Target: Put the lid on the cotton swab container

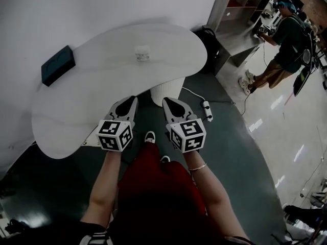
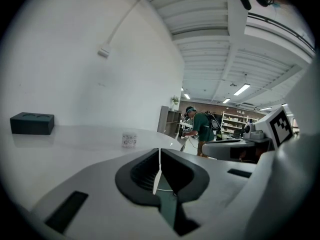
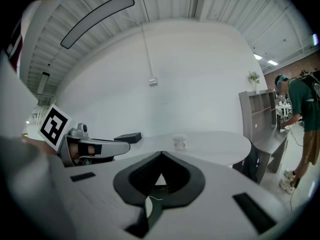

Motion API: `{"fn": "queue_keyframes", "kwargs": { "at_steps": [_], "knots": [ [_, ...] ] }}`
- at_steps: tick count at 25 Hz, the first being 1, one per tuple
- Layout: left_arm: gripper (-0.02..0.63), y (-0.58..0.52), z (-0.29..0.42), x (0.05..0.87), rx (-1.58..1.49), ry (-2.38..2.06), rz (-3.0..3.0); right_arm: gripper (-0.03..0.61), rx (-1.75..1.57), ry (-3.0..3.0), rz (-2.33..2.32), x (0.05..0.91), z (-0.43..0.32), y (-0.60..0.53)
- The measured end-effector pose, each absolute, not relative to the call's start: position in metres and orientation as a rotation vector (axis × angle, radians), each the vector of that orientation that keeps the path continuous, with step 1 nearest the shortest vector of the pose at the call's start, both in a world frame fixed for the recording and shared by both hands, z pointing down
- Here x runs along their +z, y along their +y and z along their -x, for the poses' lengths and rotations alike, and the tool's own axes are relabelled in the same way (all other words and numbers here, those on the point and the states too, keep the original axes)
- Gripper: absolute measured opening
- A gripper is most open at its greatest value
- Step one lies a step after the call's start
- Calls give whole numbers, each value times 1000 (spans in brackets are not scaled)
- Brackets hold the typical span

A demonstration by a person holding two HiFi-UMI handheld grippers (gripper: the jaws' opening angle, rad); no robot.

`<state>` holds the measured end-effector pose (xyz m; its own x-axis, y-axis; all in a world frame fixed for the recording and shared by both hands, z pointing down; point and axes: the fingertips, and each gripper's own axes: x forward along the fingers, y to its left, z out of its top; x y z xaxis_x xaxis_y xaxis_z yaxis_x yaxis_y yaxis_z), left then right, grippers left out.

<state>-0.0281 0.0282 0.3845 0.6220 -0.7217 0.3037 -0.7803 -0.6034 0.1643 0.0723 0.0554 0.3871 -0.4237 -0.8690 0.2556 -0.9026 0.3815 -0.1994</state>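
Note:
A small clear cotton swab container (image 1: 142, 53) with a white top stands on the far middle of the white rounded table (image 1: 97, 93); I cannot make out a separate lid. It also shows as the container (image 2: 129, 139) in the left gripper view and as the container (image 3: 180, 142) in the right gripper view, well ahead of the jaws. My left gripper (image 1: 130, 101) and right gripper (image 1: 169, 102) hang side by side at the table's near edge, both shut with nothing between the jaws. The left gripper (image 2: 159, 152) and right gripper (image 3: 161, 154) point roughly level towards the container.
A black box (image 1: 57, 65) lies at the table's far left. The table stands on a white ribbed pedestal (image 1: 167, 90), with a power strip (image 1: 207, 110) on the dark floor beside it. A person (image 1: 286, 34) stands by grey shelves (image 1: 240, 14) at the far right.

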Motion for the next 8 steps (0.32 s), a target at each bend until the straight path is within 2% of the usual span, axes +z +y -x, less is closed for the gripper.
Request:
{"fn": "queue_keyframes", "kwargs": {
  "at_steps": [8],
  "knots": [
    [33, 57, 27, 377, 281, -1225, -2563, 15, 497, -2524, -1649, 382, -83, 84]
  ]
}}
